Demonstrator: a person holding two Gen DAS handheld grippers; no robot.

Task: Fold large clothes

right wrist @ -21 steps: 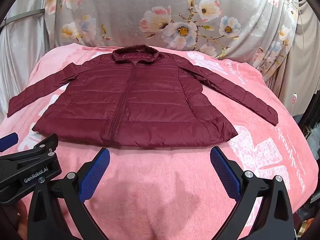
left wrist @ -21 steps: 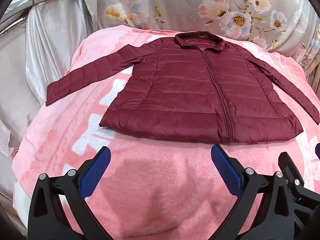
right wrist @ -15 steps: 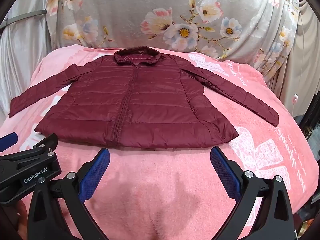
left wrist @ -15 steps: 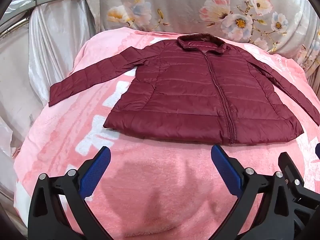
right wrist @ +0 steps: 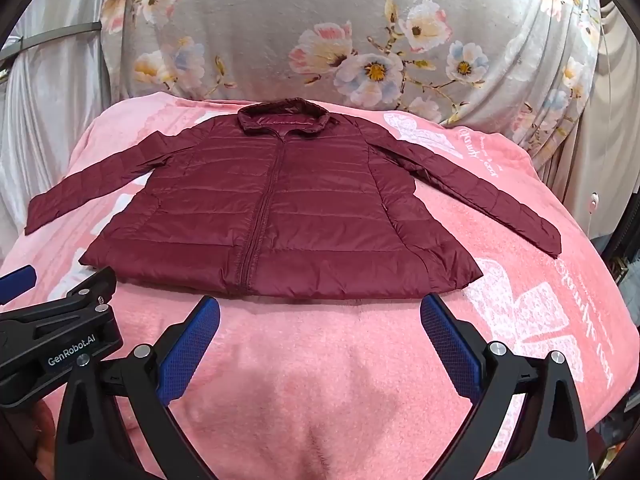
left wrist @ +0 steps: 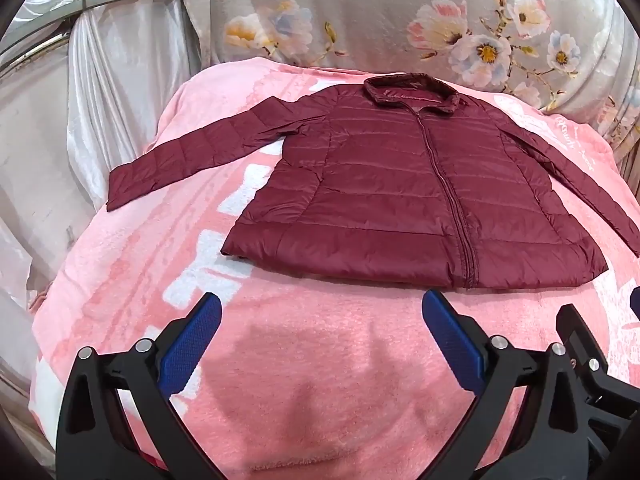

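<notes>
A maroon quilted jacket (left wrist: 408,196) lies flat and zipped on a pink blanket (left wrist: 304,380), collar at the far side, both sleeves spread outward. It also shows in the right wrist view (right wrist: 280,216). My left gripper (left wrist: 320,312) is open and empty, hovering over the blanket just in front of the jacket's hem. My right gripper (right wrist: 320,314) is open and empty, also just short of the hem. The left gripper's body shows at the left edge of the right wrist view (right wrist: 56,344).
A grey floral cloth (right wrist: 360,40) hangs behind the blanket. Pale shiny drapes (left wrist: 60,120) and a metal bar (left wrist: 92,0) stand at the left. The blanket (right wrist: 560,320) drops off at the right, near dark furniture.
Both cameras have pulled back and shifted slightly; the jacket sits a little farther away and to the right in the left wrist view. The jacket has not moved. Both grippers stay open.
</notes>
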